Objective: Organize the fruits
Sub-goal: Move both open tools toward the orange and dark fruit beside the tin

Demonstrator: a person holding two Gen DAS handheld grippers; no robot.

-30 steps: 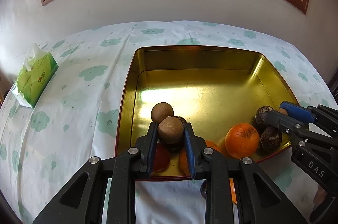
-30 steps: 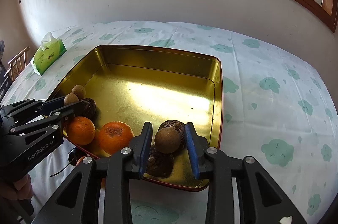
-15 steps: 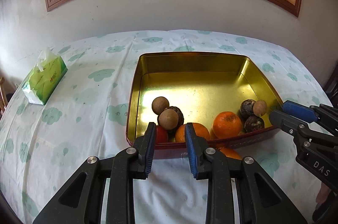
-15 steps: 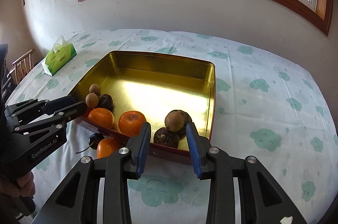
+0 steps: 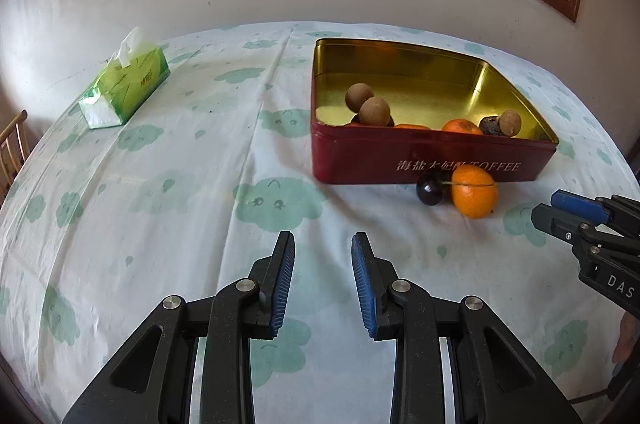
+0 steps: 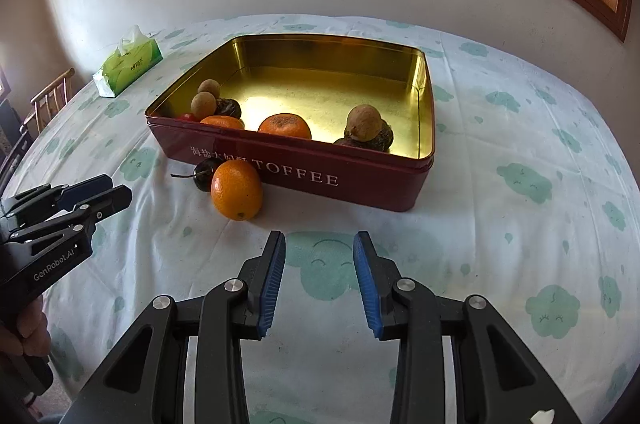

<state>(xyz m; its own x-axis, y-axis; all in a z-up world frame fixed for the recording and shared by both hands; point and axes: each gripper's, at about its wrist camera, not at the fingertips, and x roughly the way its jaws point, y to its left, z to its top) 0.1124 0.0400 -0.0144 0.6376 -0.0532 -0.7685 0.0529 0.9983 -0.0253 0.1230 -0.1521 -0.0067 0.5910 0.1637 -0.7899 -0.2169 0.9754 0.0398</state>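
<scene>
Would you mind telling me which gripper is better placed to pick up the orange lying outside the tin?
Probably the right gripper: open and empty, with the orange just ahead to its left. The left gripper, also open, sits farther off to the side.

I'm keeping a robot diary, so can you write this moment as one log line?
left gripper: open, empty | right gripper: open, empty | red toffee tin: fruit inside | outside: loose orange, dark cherry

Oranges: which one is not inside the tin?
The orange on the tablecloth, against the red tin beside a dark cherry; the other two lie inside.
</scene>
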